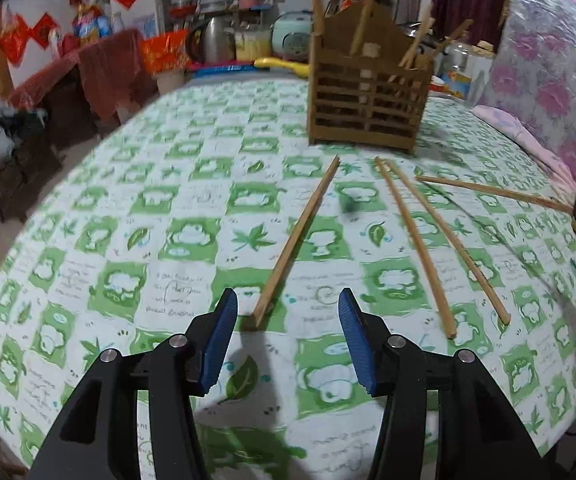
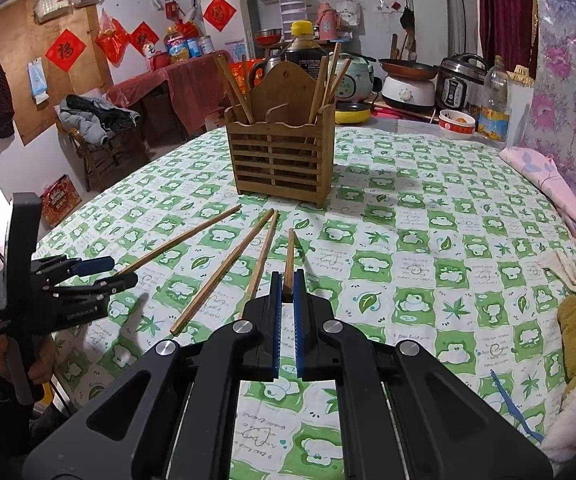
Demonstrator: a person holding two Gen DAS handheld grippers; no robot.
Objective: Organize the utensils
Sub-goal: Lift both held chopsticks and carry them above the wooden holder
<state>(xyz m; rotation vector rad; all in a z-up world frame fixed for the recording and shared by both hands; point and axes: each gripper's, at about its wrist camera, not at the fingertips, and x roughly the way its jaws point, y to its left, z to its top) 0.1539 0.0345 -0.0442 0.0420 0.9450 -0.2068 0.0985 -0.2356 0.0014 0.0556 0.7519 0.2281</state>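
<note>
On the left of the right wrist view, a hand (image 2: 37,364) holds the left gripper (image 2: 115,270) over the table edge. Its jaws are spread with nothing between them. In its own view the blue pads (image 1: 221,336) stand apart above the cloth (image 1: 127,200), and the near end of the first chopstick (image 1: 300,236) lies just ahead of the left pad, not touched.

That chopstick runs from there up toward the holder (image 1: 368,104). To its right lie two more chopsticks (image 1: 416,248), close together at their far ends and fanning apart toward the camera. Further right, a fourth chopstick (image 1: 488,190) lies nearly crosswise, its right end reaching the right gripper at the frame edge.

In the right wrist view the order is the same: one chopstick (image 2: 179,242) on the left, the pair (image 2: 231,264) in the middle, then the fourth (image 2: 289,256). The right gripper (image 2: 286,292) is pressed together on the near end of this fourth one, whose far end points at the holder.

The wooden slatted holder (image 2: 283,160) stands upright on the green-checked cloth beyond all four. It has two compartments, and several chopsticks lean in each.

To the right, a pink cloth (image 2: 548,184) lies at the table edge.
</note>
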